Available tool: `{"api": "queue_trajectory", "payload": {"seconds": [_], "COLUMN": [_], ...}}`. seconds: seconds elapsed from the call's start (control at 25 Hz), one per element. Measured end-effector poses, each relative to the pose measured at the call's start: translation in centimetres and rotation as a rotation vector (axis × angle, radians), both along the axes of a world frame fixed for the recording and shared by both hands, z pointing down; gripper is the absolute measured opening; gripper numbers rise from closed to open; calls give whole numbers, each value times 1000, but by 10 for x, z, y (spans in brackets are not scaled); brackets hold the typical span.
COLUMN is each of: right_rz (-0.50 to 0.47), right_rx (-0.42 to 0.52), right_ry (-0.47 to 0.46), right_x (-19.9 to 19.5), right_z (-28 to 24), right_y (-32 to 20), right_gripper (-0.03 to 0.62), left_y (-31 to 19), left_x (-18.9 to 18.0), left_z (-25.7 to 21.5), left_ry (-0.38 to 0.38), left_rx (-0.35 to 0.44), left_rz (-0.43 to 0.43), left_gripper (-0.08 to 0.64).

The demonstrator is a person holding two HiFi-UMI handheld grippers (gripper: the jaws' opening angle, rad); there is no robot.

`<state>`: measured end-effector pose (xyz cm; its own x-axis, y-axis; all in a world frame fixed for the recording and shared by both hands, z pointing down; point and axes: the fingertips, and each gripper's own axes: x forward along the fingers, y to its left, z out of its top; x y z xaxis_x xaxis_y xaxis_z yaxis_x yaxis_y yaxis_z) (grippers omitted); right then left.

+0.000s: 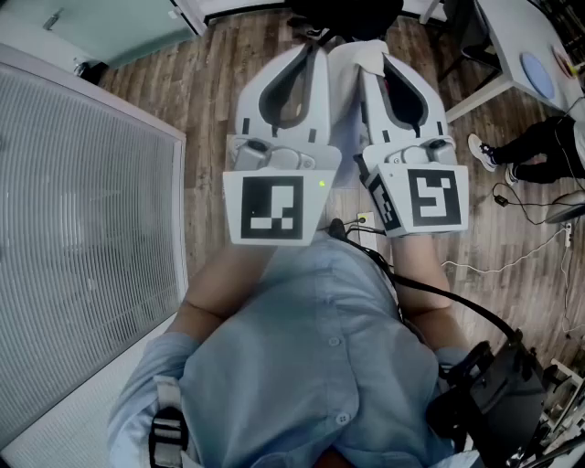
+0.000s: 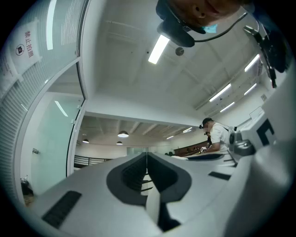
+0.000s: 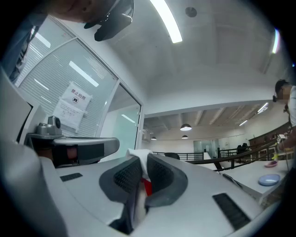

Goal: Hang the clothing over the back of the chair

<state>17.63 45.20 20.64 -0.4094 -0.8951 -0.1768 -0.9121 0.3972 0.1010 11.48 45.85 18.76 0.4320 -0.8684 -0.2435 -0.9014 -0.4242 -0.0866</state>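
I hold both grippers up side by side and close together, pointing forward and slightly upward. My right gripper (image 1: 379,59) (image 3: 141,164) is shut on the clothing (image 3: 138,155), a white fabric with a red patch that pokes out past the jaw tips. In the head view the clothing (image 1: 366,50) bunches at that tip, and pale cloth hangs between the two grippers. My left gripper (image 1: 311,47) (image 2: 147,157) has its jaws together, with a pale strip of the clothing (image 2: 152,203) between them. A dark, chair-like shape (image 1: 347,14) stands just beyond the tips, mostly cut off.
A glass partition with blinds (image 1: 73,183) runs along the left. A white table (image 1: 530,55) stands at the upper right, with another person's legs (image 1: 539,151) beside it. Cables (image 1: 512,265) trail on the wooden floor. Black gear (image 1: 494,393) sits at the lower right.
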Motion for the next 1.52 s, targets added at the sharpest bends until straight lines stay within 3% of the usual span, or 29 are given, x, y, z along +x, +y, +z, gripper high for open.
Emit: {"api": "queue_trajectory", "payload": {"seconds": [0.76,1.08,1.32,1.52], "right_rz": [-10,-10,-30,-34], "right_rx": [-5,2,9,0], "right_ry": [-36,-28,-27,-19], "right_x": [-2,-87,-118,-124], "right_z": [12,-1,-4,3], "right_y": [-12,-47,-66,-74], "right_gripper": [35,35,35,35], "left_y": [-8,-40,-60,-70], "left_x": [-7,-97,-127,-128], "left_z": [12,5,8,23], "left_ry": [24,14,14,6], "left_rx": [4,-9,-13,-41], "left_rz": [-7,-8,-27,-20], "left_gripper": [12,12,12,12]}}
